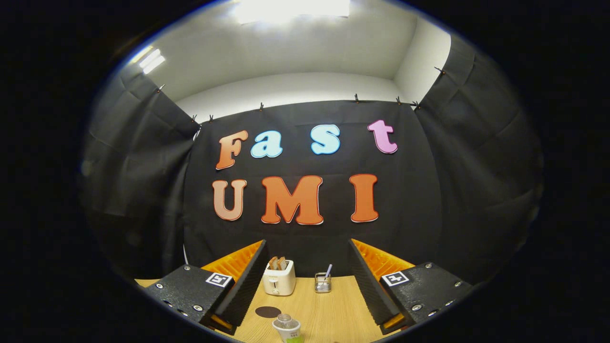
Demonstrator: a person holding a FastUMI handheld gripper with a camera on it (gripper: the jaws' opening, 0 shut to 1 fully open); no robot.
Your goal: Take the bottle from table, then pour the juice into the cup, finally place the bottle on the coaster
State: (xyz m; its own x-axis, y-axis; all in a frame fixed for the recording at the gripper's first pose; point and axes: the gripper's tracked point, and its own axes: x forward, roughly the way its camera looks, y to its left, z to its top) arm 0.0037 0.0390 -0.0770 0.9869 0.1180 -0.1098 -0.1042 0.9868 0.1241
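Observation:
My gripper (307, 259) is open, its two black-and-orange fingers (243, 281) spread wide above the wooden table (333, 309). Low between the fingers, close to me, stands a small bottle (287, 327) with a clear cap and a green label; neither finger touches it. Just left of the bottle and slightly beyond it lies a dark round coaster (268, 312) flat on the table. I cannot pick out a cup for certain.
A white toaster (279, 278) with bread slices in it stands at the back of the table by the black cloth wall. Right of it is a small wire holder (323, 282) with a utensil sticking up.

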